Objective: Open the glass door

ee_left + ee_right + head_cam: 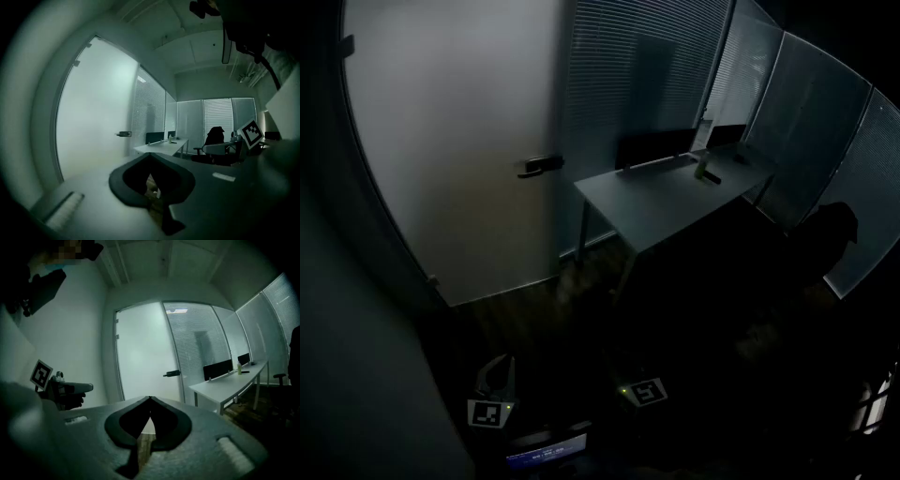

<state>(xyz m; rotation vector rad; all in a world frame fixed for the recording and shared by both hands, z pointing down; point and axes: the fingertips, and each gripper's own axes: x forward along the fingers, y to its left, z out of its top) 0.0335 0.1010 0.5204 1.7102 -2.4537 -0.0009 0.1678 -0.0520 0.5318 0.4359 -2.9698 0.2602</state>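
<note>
The frosted glass door point(450, 141) stands closed in its frame, with a dark lever handle point(541, 166) at its right edge. Both grippers hang low and well short of it, near the bottom of the head view. My left gripper point(495, 373) is shut with nothing in it; in its own view the tips point(151, 154) meet, and the handle point(124, 134) lies far ahead. My right gripper point(150, 398) is also shut and empty, and the handle point(172, 373) shows beyond its tips. In the head view only its marker cube point(645, 391) stands out from the dark.
A white desk point(666, 197) with dark screens and a small bottle stands just right of the door. Glass walls with blinds point(806, 122) curve round behind it. A dark office chair point(215, 138) sits past the desk. The floor is wood.
</note>
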